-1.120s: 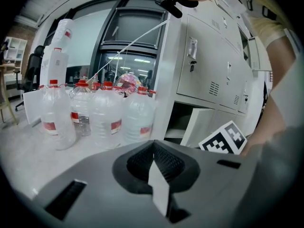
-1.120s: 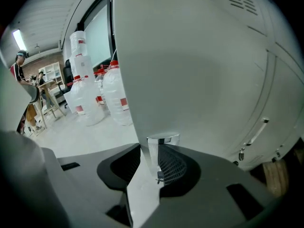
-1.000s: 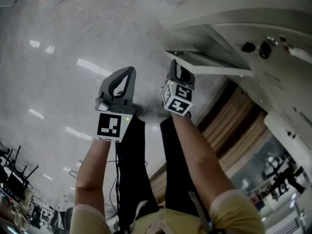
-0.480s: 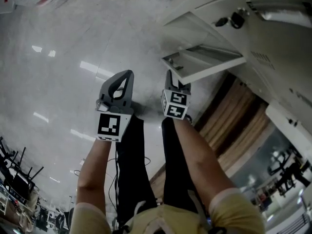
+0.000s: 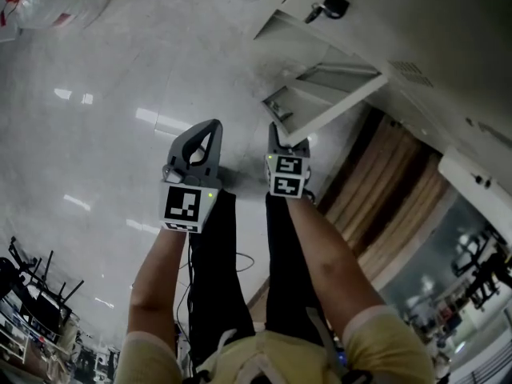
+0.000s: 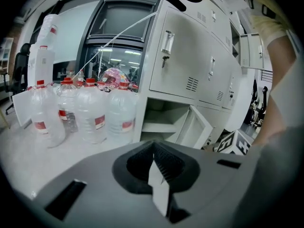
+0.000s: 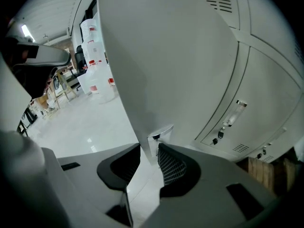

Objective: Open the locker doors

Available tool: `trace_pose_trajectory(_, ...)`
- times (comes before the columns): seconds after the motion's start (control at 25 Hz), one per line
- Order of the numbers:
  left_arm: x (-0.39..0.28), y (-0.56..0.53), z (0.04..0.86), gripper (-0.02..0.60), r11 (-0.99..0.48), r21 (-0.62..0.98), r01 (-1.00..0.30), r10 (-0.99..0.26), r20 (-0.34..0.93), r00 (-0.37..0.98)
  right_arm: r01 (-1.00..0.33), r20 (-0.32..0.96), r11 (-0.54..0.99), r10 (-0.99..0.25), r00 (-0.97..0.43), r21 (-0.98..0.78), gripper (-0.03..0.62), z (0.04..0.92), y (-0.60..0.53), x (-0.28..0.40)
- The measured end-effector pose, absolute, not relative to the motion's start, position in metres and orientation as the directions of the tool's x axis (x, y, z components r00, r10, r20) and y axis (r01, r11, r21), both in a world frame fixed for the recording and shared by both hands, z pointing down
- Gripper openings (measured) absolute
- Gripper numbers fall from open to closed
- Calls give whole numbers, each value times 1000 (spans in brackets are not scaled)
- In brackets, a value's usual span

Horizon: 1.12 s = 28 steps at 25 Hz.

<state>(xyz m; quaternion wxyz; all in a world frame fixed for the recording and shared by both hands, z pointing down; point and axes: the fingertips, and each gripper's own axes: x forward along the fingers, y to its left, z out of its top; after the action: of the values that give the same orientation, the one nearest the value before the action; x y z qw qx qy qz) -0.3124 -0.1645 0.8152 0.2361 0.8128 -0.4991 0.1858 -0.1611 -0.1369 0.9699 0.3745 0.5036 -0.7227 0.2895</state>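
Right tool (image 7: pixel 153 151) clamped, jaws fairly wide, on the free edge of the bottom locker door (image 7: pixel 161 61), beside its latch plate; door stands part open, its hinge side at the locker bank (image 5: pixel 448 46), so the pull should probably run away from the bank, out over the floor (image 5: pixel 96 134). Left tool (image 6: pixel 153 146) closed and empty, just beside the right one and farther from the door; floor pale and glossy, water bottles (image 6: pixel 90 113) standing beyond.

Open locker door (image 5: pixel 316 110) blocks right side; bottles (image 6: pixel 90 113) crowd left; floor (image 5: pixel 120 134) between free.
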Motion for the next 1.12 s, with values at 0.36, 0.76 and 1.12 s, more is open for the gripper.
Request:
trace_pose_trajectory(0.36, -285, -153, 807, 3, -465, 172, -868, -672, 569, 473, -951, 838, 306, -504, -207, -51, 114, 950, -110, -130)
trace_pose_trajectory(0.76, -259, -138, 788, 3, -487, 191, -852, -639, 588, 496, -962, 852, 273, -497, -166, -28, 114, 927, -85, -88)
trace_pose_trajectory(1.12, -244, -131, 754, 3, -494, 183, -850, -638, 588, 497, -956, 845, 292, -505, -177, -26, 114, 887, -71, -60)
